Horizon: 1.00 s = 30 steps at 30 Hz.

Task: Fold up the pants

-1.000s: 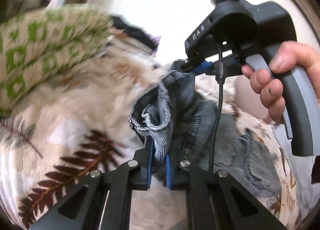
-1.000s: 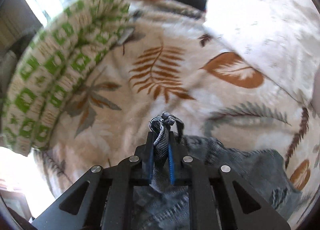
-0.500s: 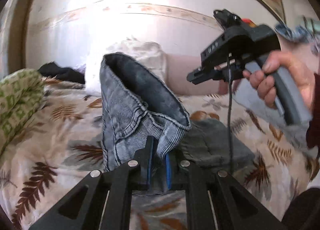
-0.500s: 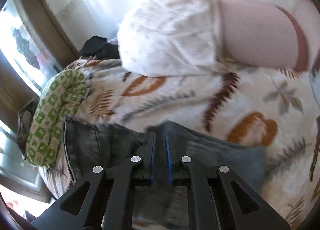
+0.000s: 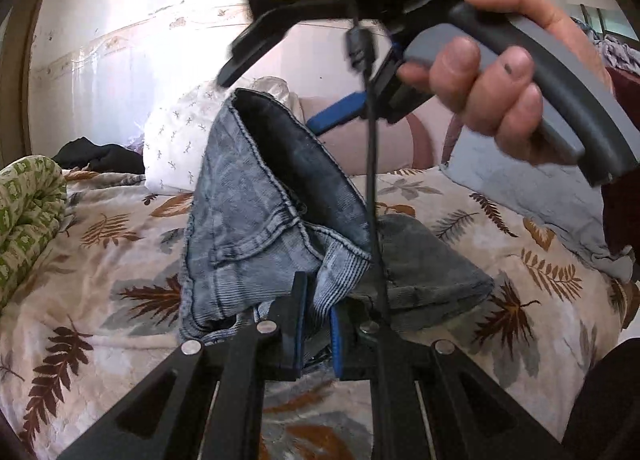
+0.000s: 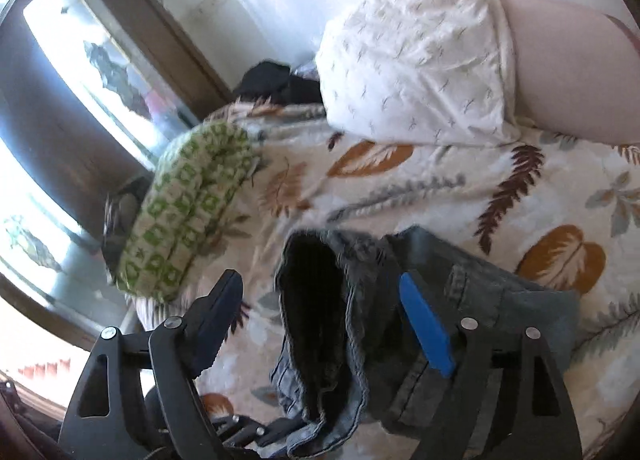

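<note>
Grey-blue jeans (image 5: 248, 227) lie partly folded on the leaf-print bedsheet (image 5: 100, 300), one end lifted up. My left gripper (image 5: 316, 316) is shut on a ribbed edge of that lifted end. A hand (image 5: 492, 91) holds my right gripper (image 5: 268, 101) above and behind the jeans. In the right wrist view the right gripper (image 6: 319, 280) has its jaws opening. The raised fold of the jeans (image 6: 480, 292) shows in the gap below them. Its black finger and blue pad (image 6: 424, 324) touch no cloth.
A rolled green-patterned blanket (image 5: 28, 211) lies along the bed's left side. At the head of the bed are a white pillow (image 5: 176, 147), a pink bolster (image 6: 568, 71) and a black garment (image 5: 100, 153). A pale blue cloth (image 5: 540, 195) lies at the right. A window (image 6: 80, 59) is on the left.
My right gripper let go of the jeans, opened wide and rose above them. My left gripper kept its hold and swung the jeans' end up and over.
</note>
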Motion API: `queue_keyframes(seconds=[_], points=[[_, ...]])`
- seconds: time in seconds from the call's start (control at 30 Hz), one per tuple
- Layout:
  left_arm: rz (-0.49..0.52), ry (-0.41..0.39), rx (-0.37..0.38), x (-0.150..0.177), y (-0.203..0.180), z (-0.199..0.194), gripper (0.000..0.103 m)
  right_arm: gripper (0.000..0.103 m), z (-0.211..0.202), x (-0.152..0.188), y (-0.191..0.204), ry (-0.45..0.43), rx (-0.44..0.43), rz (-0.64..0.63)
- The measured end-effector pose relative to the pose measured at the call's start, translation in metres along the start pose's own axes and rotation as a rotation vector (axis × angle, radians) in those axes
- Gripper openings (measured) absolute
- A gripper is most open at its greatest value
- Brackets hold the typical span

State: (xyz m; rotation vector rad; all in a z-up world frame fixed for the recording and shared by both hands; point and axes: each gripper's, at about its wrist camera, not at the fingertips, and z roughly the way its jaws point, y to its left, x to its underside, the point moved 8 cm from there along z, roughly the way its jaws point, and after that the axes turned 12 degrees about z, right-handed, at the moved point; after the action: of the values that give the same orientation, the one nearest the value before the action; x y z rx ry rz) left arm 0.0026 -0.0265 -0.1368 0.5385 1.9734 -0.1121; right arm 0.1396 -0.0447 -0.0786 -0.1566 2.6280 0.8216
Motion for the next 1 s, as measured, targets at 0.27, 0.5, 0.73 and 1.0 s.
queue_keyframes(seconds=[0.27, 0.5, 0.73, 1.0], points=[[0.063, 0.01, 0.024, 0.002, -0.02, 0.002, 0.01, 0.05, 0.043, 0.032, 0.001, 0.086, 0.107, -0.077], [0.052, 0.027, -0.033, 0.006, -0.007, -0.019, 0.014, 0.013, 0.046, 0.033, -0.043, 0.064, 0.195, -0.01], [0.077, -0.049, -0.28, -0.003, 0.041, -0.064, 0.047, 0.012, 0.043, 0.015, -0.081, -0.002, 0.181, 0.15], [-0.172, 0.195, -0.087, 0.021, 0.104, 0.019, 0.052, 0.009, 0.023, 0.009, -0.113, -0.055, 0.138, 0.28]])
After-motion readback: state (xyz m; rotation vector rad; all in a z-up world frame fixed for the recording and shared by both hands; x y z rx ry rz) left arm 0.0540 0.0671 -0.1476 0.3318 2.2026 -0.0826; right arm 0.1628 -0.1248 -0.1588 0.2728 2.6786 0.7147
